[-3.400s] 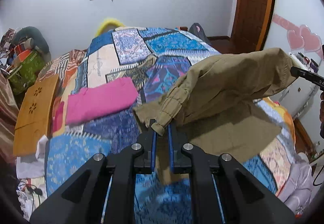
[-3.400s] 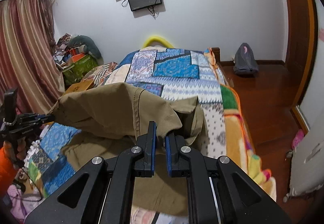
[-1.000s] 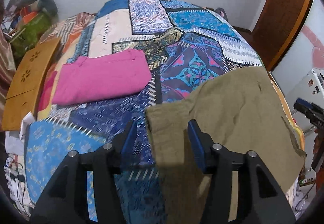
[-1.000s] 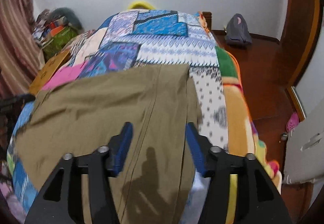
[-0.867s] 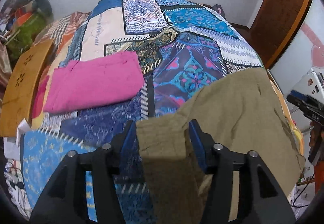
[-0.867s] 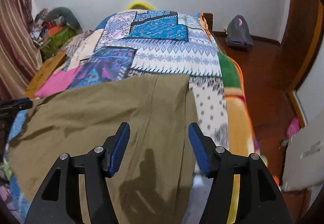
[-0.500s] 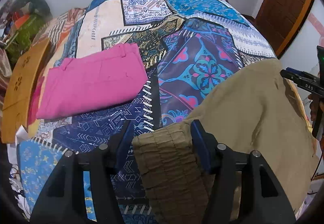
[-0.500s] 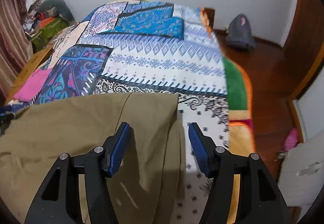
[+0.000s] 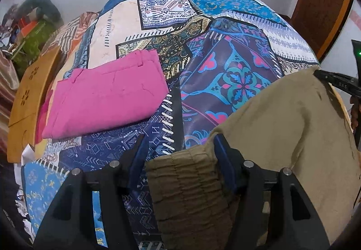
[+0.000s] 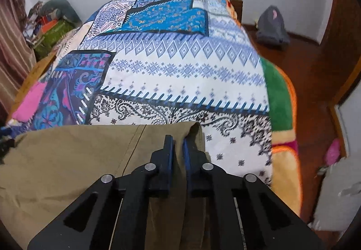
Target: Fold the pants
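Observation:
Khaki pants lie folded flat on the near end of the patchwork bed quilt. Their gathered elastic band sits between the jaws of my left gripper. Those jaws are opening, and the left pad stands clear of the cloth. In the right wrist view the pants spread to the left, and my right gripper is shut on a pinch of cloth near their far right corner. The right gripper also shows at the right edge of the left wrist view.
Folded pink pants lie on the quilt to the left. A wooden board leans by the bed's left side, beside piled bags. A grey bag sits on the wooden floor right of the bed.
Both grippers came down closer to the pants. The right jaws, wide apart before, have shut on the cloth. The left jaws have spread a little around the elastic band.

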Demonstrator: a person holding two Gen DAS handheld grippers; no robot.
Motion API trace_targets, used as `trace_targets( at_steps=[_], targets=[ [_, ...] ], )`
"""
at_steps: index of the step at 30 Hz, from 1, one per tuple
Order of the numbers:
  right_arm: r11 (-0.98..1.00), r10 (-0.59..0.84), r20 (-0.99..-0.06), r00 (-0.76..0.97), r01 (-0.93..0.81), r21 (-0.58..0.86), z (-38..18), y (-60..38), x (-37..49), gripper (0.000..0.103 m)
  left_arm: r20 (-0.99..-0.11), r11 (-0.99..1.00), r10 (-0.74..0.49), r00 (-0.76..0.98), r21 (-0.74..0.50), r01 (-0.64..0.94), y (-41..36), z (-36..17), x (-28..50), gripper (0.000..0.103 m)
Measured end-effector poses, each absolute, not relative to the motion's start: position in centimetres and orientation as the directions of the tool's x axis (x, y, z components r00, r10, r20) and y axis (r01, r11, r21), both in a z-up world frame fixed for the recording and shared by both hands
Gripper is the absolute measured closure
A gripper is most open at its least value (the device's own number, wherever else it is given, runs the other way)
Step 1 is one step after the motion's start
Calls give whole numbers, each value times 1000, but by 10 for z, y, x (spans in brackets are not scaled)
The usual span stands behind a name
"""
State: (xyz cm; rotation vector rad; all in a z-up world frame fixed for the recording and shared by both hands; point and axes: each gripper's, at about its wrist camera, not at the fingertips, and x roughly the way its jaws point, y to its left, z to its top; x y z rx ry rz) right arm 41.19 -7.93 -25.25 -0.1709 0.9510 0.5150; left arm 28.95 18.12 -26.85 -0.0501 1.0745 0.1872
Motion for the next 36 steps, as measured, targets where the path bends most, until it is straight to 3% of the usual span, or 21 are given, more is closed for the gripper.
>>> trace_targets(
  at_steps=[4, 9, 14, 21, 23, 26, 33, 36],
  targets=[
    [869, 278, -796, 538, -494, -30, -246, -70, 412, 98, -881, 975, 154, 447, 62, -215, 186, -276, 296, 37],
    [889, 282, -806, 520, -457, 16, -233, -68, 425, 97, -878, 965, 204, 433, 106, -238, 186, -273, 299, 37],
    [876, 294, -771, 565, -481, -19, -198, -70, 402, 83, -842, 966, 228, 489, 131, -224, 179, -236, 290, 37],
    [794, 440, -741, 508, -605, 57, -166, -53, 351, 82, -820, 990, 102, 563, 31, -135, 148, -197, 276, 28],
    [759, 510, -724, 466, -640, 123, -163, -40, 333, 68, -838, 995, 69, 542, 21, -93, 133, -203, 276, 28],
    [696, 585, -706, 400, -695, 183, -168, -15, 312, 52, -872, 999, 37, 488, 27, -28, 111, -223, 275, 28],
    [600, 510, -829, 228, -785, 153, -226, 40, 286, 52, -900, 999, 40, 435, 49, 9, 108, -255, 264, 27],
    [601, 535, -820, 203, -773, 201, -236, 28, 283, 53, -888, 997, 57, 456, 76, 24, 107, -253, 255, 26]
  ],
)
